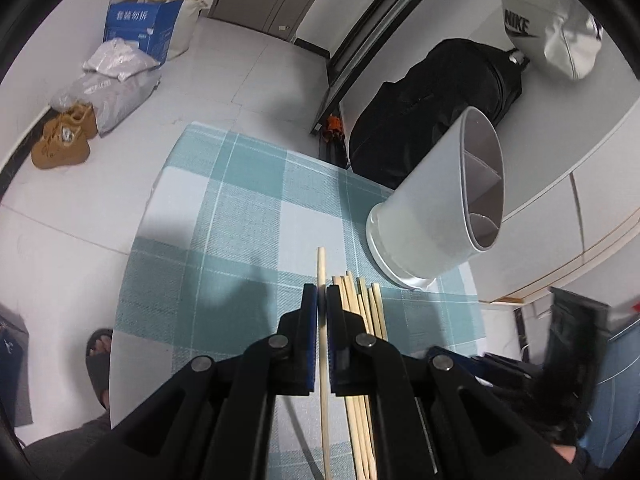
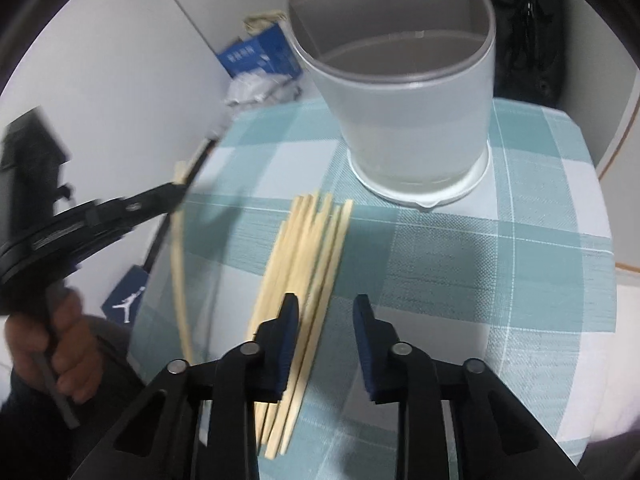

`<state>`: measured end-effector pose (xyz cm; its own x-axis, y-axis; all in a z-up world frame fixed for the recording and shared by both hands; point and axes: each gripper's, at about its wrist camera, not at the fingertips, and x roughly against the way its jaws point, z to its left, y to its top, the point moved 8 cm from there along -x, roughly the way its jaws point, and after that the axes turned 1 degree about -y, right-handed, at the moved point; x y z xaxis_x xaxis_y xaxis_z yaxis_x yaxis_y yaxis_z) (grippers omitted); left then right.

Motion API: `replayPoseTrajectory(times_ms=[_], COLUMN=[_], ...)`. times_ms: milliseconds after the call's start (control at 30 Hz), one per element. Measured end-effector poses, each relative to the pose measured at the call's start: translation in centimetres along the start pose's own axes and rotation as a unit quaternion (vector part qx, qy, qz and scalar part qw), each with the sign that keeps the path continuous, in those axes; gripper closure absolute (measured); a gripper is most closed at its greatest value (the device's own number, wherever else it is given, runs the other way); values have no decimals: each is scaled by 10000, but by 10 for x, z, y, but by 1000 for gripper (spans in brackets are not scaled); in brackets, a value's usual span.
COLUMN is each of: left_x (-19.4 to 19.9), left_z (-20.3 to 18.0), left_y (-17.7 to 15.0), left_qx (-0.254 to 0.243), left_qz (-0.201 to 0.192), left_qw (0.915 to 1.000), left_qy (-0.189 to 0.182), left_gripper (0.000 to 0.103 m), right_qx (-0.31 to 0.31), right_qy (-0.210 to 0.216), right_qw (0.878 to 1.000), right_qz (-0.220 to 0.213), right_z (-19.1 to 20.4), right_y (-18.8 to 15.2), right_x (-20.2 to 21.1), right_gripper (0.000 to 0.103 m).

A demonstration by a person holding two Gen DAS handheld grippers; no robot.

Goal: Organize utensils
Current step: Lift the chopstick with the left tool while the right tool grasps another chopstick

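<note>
Left gripper [image 1: 322,300]: fingers clenched on one chopstick [image 1: 322,360], lifted clear of the pile, probably so it can go alone into the holder. Right gripper [image 2: 326,316]: fingers apart, nothing pressed, over the near end of the pile of chopsticks [image 2: 304,272], likely lining up the next pick. The pile lies on the tabletop [image 2: 460,264] at 6 o'clock of the utensil holder [image 2: 404,120], near it. Count: one holder with divided compartments, empty as far as visible; one chopstick held; roughly eight loose, overlap prevents an exact count.

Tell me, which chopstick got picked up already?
The single chopstick clamped in the left gripper, sticking out past its jaws. The other chopsticks lie bundled together on the checked tablecloth, beside the white holder.
</note>
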<state>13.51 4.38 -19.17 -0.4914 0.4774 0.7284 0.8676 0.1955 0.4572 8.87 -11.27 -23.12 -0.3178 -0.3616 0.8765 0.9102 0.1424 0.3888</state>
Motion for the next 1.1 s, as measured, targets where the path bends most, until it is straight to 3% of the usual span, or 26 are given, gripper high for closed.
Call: replayPoseTrajectory(times_ms=[433,633,967,1100], left_x=[18,21,20,20], left_z=[4,3,9,9], left_y=[9,11,10,9], left_qx=[182,171,235,176], left_qz=[-181,-217,-181,-179], left_qw=[9988,9983,9984,9989], left_qy=[-424,-511,-477,-405], left_gripper=[103,103,103,103], right_qx=[405,525,646,503], right_qy=[-1094,-1391,-1597,-1525], right_qw=[9917,9866,9835,9863], right_qz=[534,666,558,386], right_z=[5,5,9,9], right_y=[19,21,46,50], right_x=[-43,-46,-61,-63], right_gripper=[87,91,87,98])
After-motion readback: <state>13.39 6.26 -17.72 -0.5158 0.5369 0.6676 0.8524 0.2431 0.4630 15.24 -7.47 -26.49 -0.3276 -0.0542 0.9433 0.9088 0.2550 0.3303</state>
